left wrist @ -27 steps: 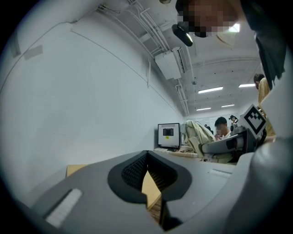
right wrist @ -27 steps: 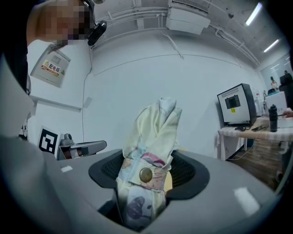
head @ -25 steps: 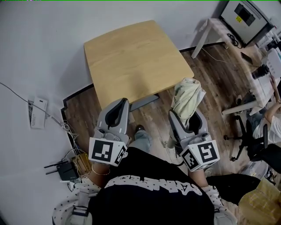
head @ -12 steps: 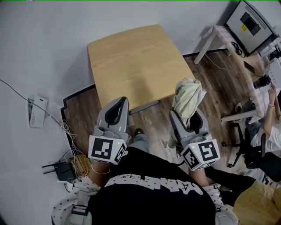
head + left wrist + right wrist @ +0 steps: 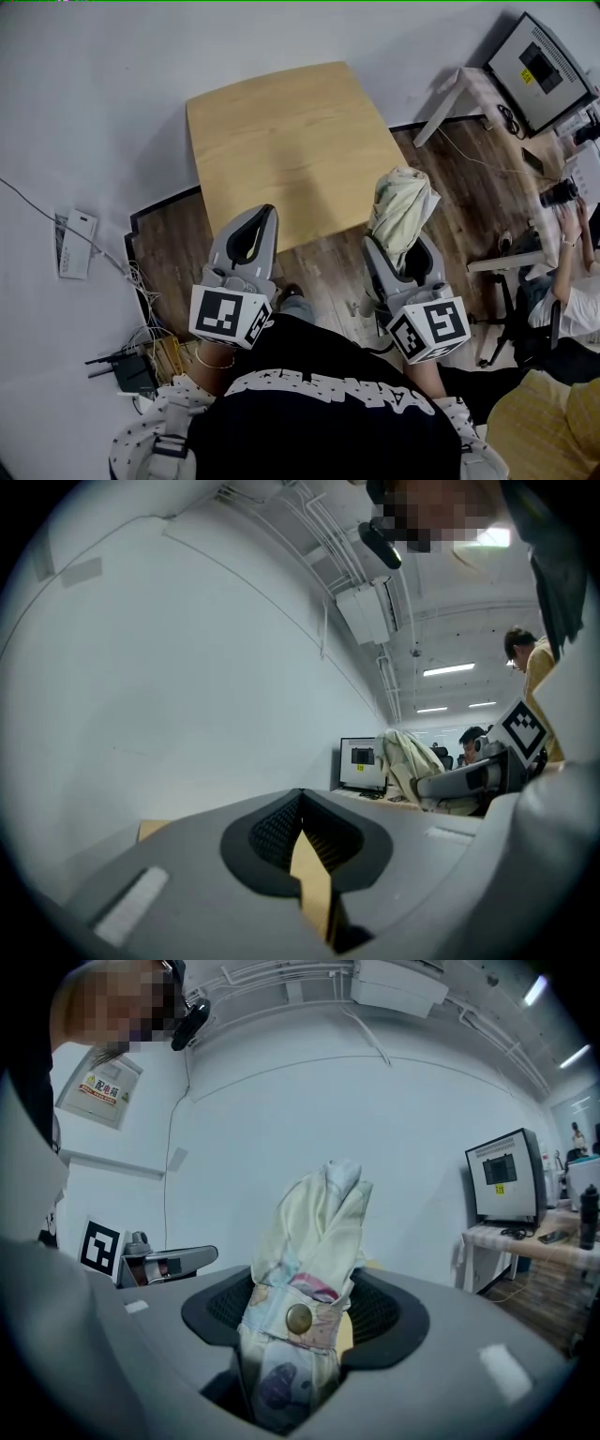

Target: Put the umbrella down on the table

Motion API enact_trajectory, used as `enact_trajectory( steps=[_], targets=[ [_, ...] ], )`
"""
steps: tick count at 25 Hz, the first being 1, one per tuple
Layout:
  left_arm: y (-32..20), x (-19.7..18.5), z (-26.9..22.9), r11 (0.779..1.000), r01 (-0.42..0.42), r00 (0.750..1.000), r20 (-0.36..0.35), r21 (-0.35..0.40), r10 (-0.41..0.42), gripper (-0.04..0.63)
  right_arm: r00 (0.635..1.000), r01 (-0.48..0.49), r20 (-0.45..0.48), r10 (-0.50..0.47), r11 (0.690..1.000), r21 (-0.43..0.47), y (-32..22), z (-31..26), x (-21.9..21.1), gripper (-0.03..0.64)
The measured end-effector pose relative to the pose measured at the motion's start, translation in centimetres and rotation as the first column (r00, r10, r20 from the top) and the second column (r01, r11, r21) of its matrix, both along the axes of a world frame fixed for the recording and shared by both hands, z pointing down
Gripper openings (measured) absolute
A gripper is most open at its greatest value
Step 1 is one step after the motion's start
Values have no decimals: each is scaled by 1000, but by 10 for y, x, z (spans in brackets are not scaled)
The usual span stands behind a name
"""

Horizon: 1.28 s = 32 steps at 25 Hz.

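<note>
Wooden table (image 5: 281, 141) by white wall (image 5: 84, 103), right gripper (image 5: 403, 246) clamping umbrella (image 5: 401, 202), left gripper (image 5: 265, 214) closed empty

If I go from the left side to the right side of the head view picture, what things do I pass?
White box with a cable → left gripper → umbrella → monitor.

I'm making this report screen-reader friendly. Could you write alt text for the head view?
Seen from above, the right gripper holds a folded cream umbrella in its jaws, close to the near edge of a light wooden table. The left gripper is alongside it, jaws together and empty, pointing at the same table.
</note>
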<state>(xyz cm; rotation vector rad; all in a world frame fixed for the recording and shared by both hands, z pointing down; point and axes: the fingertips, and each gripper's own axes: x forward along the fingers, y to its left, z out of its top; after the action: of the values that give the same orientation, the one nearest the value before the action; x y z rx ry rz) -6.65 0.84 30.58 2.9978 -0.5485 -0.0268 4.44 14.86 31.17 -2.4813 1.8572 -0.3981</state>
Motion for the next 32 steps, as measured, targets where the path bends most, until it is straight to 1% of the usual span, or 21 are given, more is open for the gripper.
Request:
enact_trajectory(
  steps=[6,10,12,17,24,27,32],
  targets=[
    [-18,7,2,1000,17,1000,-4,-2,-17,2,1000,-8,-10,8,1000,7,-17,0,15,295],
    [-33,12,9,1000,22,1000,13,-1,-22,2,1000,-7,-13,7,1000,-2,-30,0,20,295],
    [-38,16,9,1000,19,1000,11,-3,-19,2,1000,-7,-12,7,1000,-5,-36,1,22,295],
    [-46,28,4,1000,4,1000,-6,-3,-4,2,1000,-20,-10,20,1000,-9,-42,1,33,295],
    [-53,30,5,1000,9,1000,-4,-13,-9,2,1000,-26,-10,26,999,-18,-47,0,39,295],
    [-53,28,7,1000,25,1000,-7,-19,-25,2,1000,-18,-6,18,1000,-21,-49,0,41,296],
    [-60,32,13,998,59,998,14,-31,-59,2,1000,7,-8,-8,1000,-24,-59,1,52,296]
  ],
)
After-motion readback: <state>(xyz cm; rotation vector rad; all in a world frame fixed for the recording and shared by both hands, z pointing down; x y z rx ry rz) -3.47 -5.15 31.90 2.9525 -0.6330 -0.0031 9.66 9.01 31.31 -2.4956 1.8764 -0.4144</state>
